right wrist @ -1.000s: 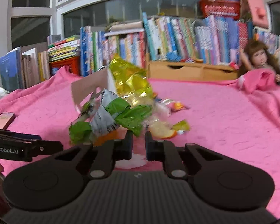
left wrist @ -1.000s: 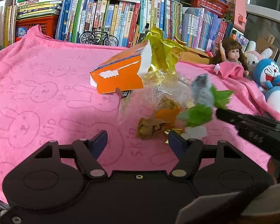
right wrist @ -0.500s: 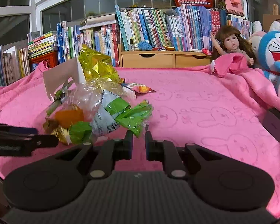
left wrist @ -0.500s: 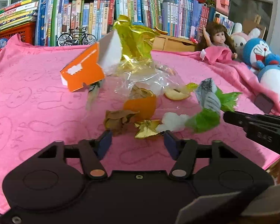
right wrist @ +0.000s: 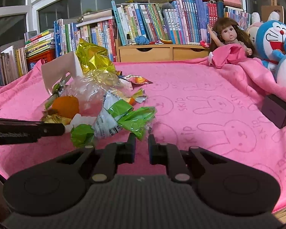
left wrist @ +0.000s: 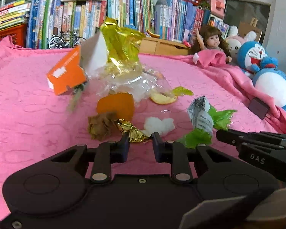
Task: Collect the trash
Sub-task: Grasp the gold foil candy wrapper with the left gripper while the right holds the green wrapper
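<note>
A trash pile lies on the pink blanket (left wrist: pixel 19 99): an orange carton piece (left wrist: pixel 66 76), a gold foil bag (left wrist: pixel 120 42), a clear plastic bag (left wrist: pixel 131 82), orange peel (left wrist: pixel 116 105), a brown crumpled scrap (left wrist: pixel 99 126) and white tissue (left wrist: pixel 160 126). My left gripper (left wrist: pixel 140 140) is closing, with the tip of a small gold foil wrapper (left wrist: pixel 133 132) between its fingers; the pads do not press it. My right gripper (right wrist: pixel 141 136) is shut on a corner of the green and white wrapper (right wrist: pixel 124 118), just right of the pile. That wrapper (left wrist: pixel 200 122) also shows at the right gripper's tip (left wrist: pixel 220 134).
Rows of books (right wrist: pixel 143 24) and a wooden drawer unit (right wrist: pixel 162 52) stand behind the blanket. A doll (right wrist: pixel 228 36) and blue plush toys (right wrist: pixel 274 38) sit at the back right, with a small dark box (right wrist: pixel 274 110) near them. A model bicycle (left wrist: pixel 64 40) stands at the back left.
The left gripper's jaws have narrowed around the gold foil wrapper as it moved up to the pile. The right gripper has come down and away from the pile with the green wrapper.
</note>
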A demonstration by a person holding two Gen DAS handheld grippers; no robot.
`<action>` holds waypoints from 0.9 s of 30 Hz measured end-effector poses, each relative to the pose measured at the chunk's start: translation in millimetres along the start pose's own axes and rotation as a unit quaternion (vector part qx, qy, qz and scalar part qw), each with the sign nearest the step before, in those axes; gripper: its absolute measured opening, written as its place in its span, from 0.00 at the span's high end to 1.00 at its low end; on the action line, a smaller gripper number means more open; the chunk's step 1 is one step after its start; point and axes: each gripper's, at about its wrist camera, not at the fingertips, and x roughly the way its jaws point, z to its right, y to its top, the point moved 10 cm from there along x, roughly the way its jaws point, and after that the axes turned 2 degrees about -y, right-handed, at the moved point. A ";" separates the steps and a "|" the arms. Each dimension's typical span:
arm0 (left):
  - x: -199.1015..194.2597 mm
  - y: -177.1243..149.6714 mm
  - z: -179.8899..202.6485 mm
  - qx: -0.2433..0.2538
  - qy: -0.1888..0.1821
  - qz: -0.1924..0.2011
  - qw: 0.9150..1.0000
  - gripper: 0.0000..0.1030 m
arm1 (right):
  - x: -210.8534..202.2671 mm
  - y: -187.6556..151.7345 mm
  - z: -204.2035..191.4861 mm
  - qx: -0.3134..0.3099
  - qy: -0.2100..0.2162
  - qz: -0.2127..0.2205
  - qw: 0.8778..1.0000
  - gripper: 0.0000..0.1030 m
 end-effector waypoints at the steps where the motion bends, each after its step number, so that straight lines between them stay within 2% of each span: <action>1: -7.2 0.6 -2.7 -0.004 0.000 0.005 1.000 0.77 | -0.5 -0.6 -2.3 -0.001 0.003 0.000 1.000 0.83; 7: -45.6 3.0 -24.7 -0.021 0.010 0.038 0.999 0.77 | -0.2 -4.4 -22.2 -0.010 0.023 -0.006 1.000 0.83; 15: -56.0 -11.7 -41.3 -0.020 0.033 0.028 0.999 0.75 | 1.5 -11.4 -43.0 -0.024 0.046 -0.015 0.999 0.81; 16: -55.5 -13.5 -41.6 -0.018 0.035 0.026 0.999 0.72 | 1.4 -12.7 -44.4 -0.027 0.051 -0.017 0.998 0.76; 17: -55.3 -14.8 -42.0 -0.017 0.038 0.025 0.999 0.69 | 0.7 -13.4 -44.7 -0.027 0.053 -0.017 0.998 0.57; 18: -55.3 -16.1 -42.7 -0.017 0.043 0.025 0.999 0.59 | -0.6 -13.9 -44.9 -0.026 0.057 -0.015 0.998 0.49; 19: -55.5 -16.9 -43.9 -0.016 0.048 0.027 0.998 0.49 | -1.9 -13.7 -44.5 -0.026 0.060 -0.012 0.998 0.33; 20: -55.3 -17.1 -45.0 -0.015 0.053 0.029 0.998 0.46 | -3.3 -13.4 -44.5 -0.028 0.061 -0.008 0.998 0.24; 24: -52.3 -19.0 -53.0 -0.022 0.069 0.032 0.997 0.38 | -8.0 -11.6 -45.2 -0.036 0.069 0.005 0.997 0.17; 27: -46.6 -18.7 -57.1 -0.040 0.065 0.032 0.997 0.37 | -9.0 -4.2 -48.8 -0.026 0.089 0.020 0.995 0.14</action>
